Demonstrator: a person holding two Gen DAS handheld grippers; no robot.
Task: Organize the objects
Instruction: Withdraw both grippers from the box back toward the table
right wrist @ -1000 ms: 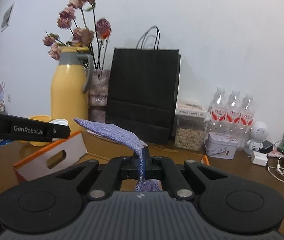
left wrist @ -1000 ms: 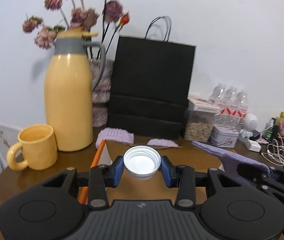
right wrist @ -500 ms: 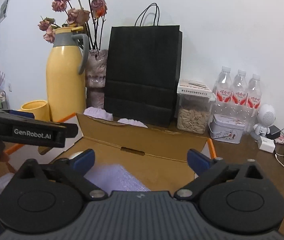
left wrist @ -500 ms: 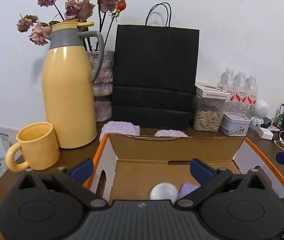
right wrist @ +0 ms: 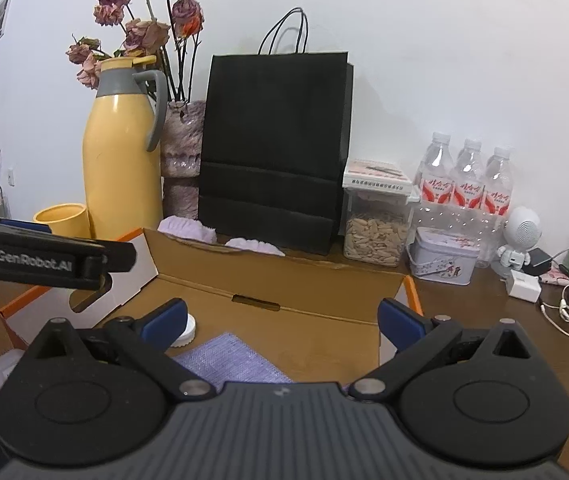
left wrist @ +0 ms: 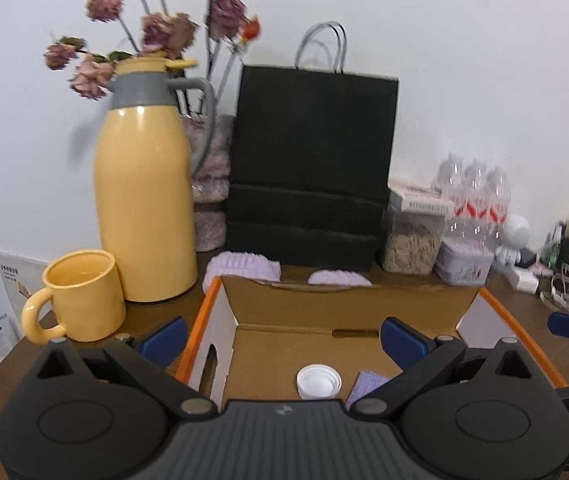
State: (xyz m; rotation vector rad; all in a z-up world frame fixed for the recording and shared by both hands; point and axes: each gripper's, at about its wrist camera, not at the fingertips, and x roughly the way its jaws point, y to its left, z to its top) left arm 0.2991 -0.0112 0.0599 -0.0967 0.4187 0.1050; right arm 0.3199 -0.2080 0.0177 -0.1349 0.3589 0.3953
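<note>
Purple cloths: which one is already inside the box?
The flat woven purple cloth beside the white cap; the two fluffy ones lie behind the cardboard box.

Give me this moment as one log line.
left gripper: open, empty | right gripper: open, empty | white cap, purple cloth: in cardboard box

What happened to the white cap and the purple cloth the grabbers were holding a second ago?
Both were let go. The left gripper opened and the white cap dropped into the cardboard box. The right gripper opened too, leaving the purple cloth flat beside it. The yellow jug, mug and black bag stayed put.
</note>
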